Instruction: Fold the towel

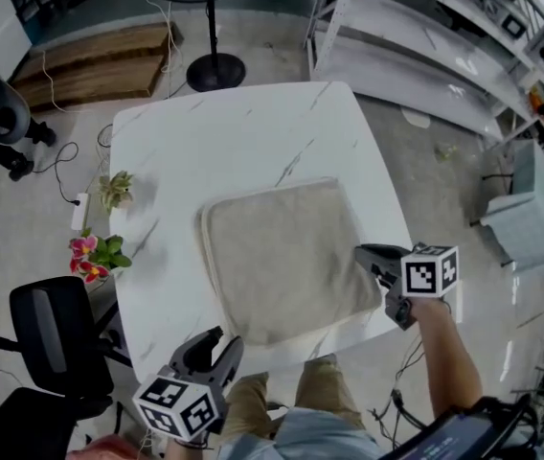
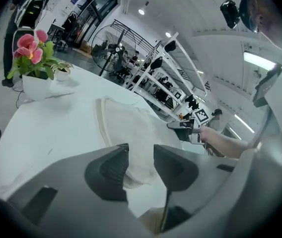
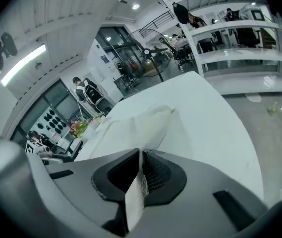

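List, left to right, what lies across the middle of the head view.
Pink flowers with green leaves → beige terry towel → right gripper, shut on its edge → pale grey box on the floor.

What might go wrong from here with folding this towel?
The right hand-held gripper pinches only a thin edge of the towel, so it may slip out when lifted. The left hand-held gripper is open and grips nothing, so a lift now would likely drag the towel askew on the table.

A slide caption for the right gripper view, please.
Right gripper shut on an edge of the towel, white table beyond.
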`<state>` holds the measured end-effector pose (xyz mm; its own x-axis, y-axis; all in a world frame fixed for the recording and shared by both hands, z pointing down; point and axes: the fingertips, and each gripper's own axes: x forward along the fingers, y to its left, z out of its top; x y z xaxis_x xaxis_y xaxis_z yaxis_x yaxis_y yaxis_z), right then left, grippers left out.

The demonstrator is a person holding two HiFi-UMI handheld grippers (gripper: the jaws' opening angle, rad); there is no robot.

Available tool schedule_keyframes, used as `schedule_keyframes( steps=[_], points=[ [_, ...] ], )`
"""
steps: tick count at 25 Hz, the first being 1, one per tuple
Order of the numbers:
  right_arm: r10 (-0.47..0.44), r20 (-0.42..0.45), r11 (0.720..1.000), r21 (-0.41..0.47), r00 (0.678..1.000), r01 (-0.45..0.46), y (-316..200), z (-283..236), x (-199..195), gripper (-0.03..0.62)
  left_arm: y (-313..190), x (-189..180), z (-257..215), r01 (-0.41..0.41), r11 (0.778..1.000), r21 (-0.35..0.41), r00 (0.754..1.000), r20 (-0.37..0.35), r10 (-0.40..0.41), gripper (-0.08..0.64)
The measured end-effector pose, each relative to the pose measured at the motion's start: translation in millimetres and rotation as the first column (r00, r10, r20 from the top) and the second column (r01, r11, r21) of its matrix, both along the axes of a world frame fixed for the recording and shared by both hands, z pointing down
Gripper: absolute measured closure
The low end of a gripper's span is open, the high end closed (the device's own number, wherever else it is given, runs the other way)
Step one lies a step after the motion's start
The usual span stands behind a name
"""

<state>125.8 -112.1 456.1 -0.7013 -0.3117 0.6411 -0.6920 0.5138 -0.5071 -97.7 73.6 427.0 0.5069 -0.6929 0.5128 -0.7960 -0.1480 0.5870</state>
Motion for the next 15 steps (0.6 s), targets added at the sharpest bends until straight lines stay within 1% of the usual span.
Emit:
schedule_keyframes(
  steps=[2, 4, 7, 9, 11, 13, 15],
  points=[
    [-0.05, -0.017, 0.996, 0.07, 0.999, 0.051, 2, -28, -22, 0.555, 1, -9, -4, 0.013, 1.0, 0.017, 1.0, -0.01, -0.013, 0.4],
    [-0.111, -0.04, 0.985, 0.132, 0.993, 0.116, 7, -54, -50, 0.555, 4, -18, -10, 0.027, 0.999, 0.036, 0.999, -0.019, -0.027, 0.402],
    [-0.213, -0.097, 0.952, 0.203, 0.972, 0.229, 21, -80, -98, 0.555, 10, -30, -21, 0.047, 0.997, 0.062, 0.999, -0.029, -0.045, 0.402],
    [-0.284, -0.152, 0.92, 0.237, 0.947, 0.313, 35, -88, -130, 0.555, 16, -39, -30, 0.067, 0.996, 0.062, 0.998, -0.028, -0.065, 0.403],
    [-0.355, -0.202, 0.882, 0.251, 0.913, 0.399, 51, -85, -163, 0.555, 25, -49, -34, 0.093, 0.993, 0.067, 0.995, -0.03, -0.091, 0.405],
    [-0.42, -0.244, 0.846, 0.243, 0.874, 0.474, 66, -68, -195, 0.555, 34, -59, -32, 0.122, 0.99, 0.07, 0.992, -0.034, -0.119, 0.407],
    [-0.467, -0.284, 0.818, 0.221, 0.837, 0.531, 78, -43, -221, 0.555, 43, -68, -26, 0.146, 0.987, 0.073, 0.989, -0.044, -0.143, 0.408]
  ],
)
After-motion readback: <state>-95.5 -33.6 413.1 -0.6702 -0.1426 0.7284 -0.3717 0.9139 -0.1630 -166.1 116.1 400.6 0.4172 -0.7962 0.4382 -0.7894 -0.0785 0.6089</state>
